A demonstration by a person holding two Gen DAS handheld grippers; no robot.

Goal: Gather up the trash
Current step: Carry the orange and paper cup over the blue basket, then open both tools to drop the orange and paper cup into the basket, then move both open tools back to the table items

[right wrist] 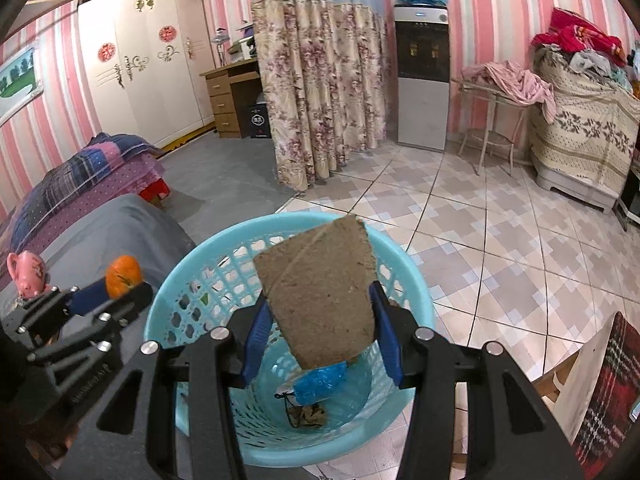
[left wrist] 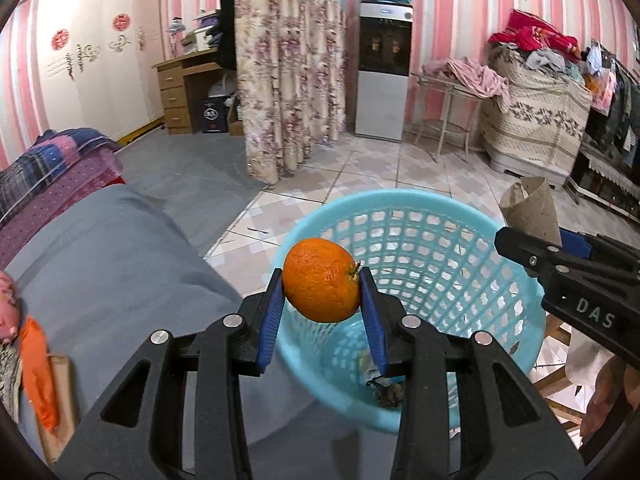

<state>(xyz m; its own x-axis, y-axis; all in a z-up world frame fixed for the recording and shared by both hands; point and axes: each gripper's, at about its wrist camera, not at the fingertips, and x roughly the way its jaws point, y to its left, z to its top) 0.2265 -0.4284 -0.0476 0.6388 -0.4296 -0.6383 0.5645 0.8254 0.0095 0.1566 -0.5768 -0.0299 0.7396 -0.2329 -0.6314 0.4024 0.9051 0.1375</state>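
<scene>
My left gripper (left wrist: 323, 284) is shut on an orange (left wrist: 322, 279) and holds it over the near rim of a light blue lattice basket (left wrist: 472, 216). My right gripper (right wrist: 320, 312) is shut on a brown cardboard tube (right wrist: 320, 292) and holds it above the same basket (right wrist: 192, 264). The tube (left wrist: 530, 208) and the right gripper (left wrist: 532, 254) also show at the right of the left wrist view. The left gripper (right wrist: 110, 290) with the orange (right wrist: 123, 275) shows at the left of the right wrist view. A blue wrapper (right wrist: 320, 386) and dark scraps (right wrist: 308, 414) lie on the basket floor.
A grey sofa (left wrist: 100, 264) is left of the basket, with a pink pig figure (right wrist: 26, 274) on it. A plaid-covered chair (right wrist: 604, 392) stands at the right. Tiled floor (right wrist: 500, 240) stretches ahead to a floral curtain (right wrist: 320, 92) and a water dispenser (right wrist: 422, 80).
</scene>
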